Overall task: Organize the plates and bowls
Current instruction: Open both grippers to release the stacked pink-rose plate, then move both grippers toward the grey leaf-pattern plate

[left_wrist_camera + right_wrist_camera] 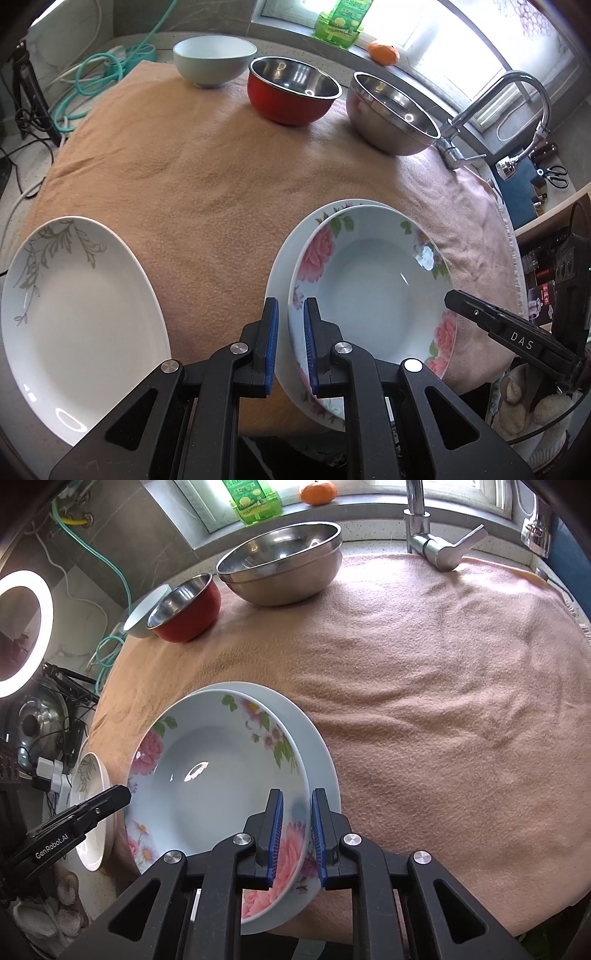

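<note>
Three plates [85,314], three bowls [291,88]

White letters "DAS" are showing on the side of the right tongs [452,299], and "GenRobot.AI" is reading along the side of the left tongs [123,794]

The middle of the cloth [207,177] lies bare, wide enough for passage. Three bowls, white [214,61], red [291,92] and steel [391,114], line its far edge. A faucet [436,542] stands beyond the steel bowl; plates [369,288] and [77,317] occupy the near edge.
</note>
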